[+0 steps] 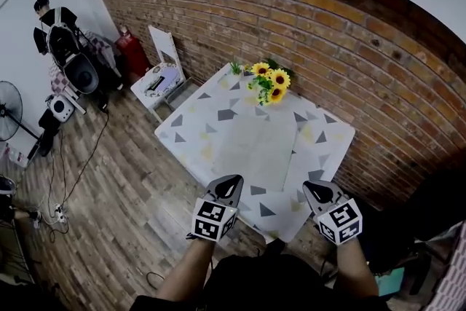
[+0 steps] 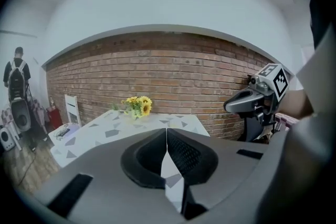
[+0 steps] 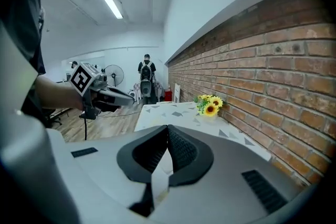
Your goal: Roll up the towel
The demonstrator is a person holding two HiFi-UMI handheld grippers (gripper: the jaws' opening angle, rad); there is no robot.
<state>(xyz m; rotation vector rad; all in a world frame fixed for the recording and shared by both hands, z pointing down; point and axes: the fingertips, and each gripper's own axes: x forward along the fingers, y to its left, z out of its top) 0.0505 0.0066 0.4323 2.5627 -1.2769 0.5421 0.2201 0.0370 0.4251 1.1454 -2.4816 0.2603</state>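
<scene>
A pale grey towel (image 1: 255, 146) lies flat and spread out in the middle of the table (image 1: 189, 135), which has a white cloth with grey and yellow triangles. My left gripper (image 1: 230, 180) hovers at the table's near edge, just short of the towel's near left corner, jaws shut and empty. My right gripper (image 1: 313, 189) hangs at the near right edge, also shut with nothing in it. In the left gripper view the jaws (image 2: 167, 136) meet over the table and the right gripper (image 2: 247, 103) shows at the right. In the right gripper view the jaws (image 3: 168, 134) are closed.
A vase of sunflowers (image 1: 269, 84) stands at the table's far edge by the brick wall (image 1: 349, 47). A white chair (image 1: 162, 73) stands left of the table. A person (image 1: 54, 25), a fan (image 1: 7, 109), a speaker and floor cables lie further left.
</scene>
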